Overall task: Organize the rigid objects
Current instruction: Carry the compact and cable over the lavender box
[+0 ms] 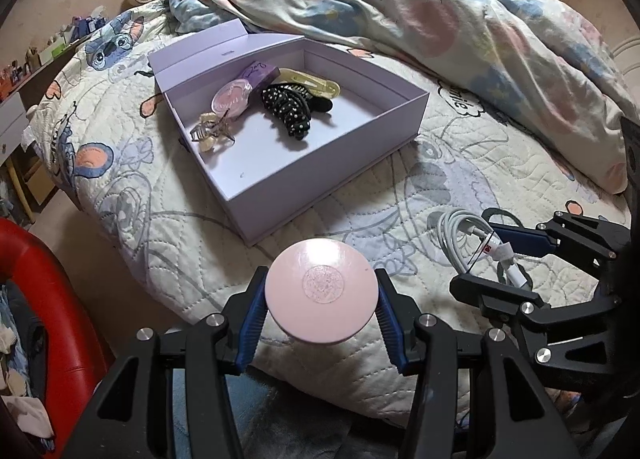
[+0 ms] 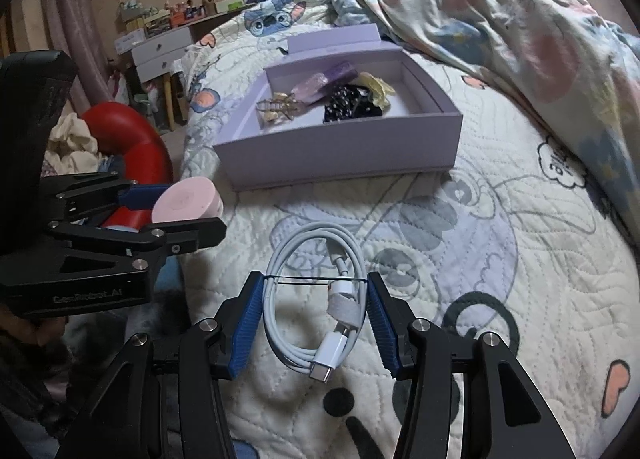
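Note:
My left gripper (image 1: 321, 293) is shut on a round pink compact (image 1: 321, 290), held above the near edge of the bed; it also shows in the right wrist view (image 2: 188, 205). A lilac open box (image 1: 320, 175) lies ahead on the quilt, holding a second pink compact (image 1: 232, 99), a purple case (image 1: 262, 73), a gold claw clip (image 1: 212, 131), a black dotted clip (image 1: 286, 109) and a yellow clip (image 1: 310, 83). My right gripper (image 2: 316, 301) is open, its jaws either side of a coiled white cable (image 2: 316, 299) lying on the quilt.
A crumpled floral duvet (image 1: 420, 19) lies behind and right of the box. A red chair (image 1: 44, 283) stands left of the bed. A dresser with clutter (image 2: 168, 43) is at the far left. Quilt (image 2: 500, 259) right of the cable is open.

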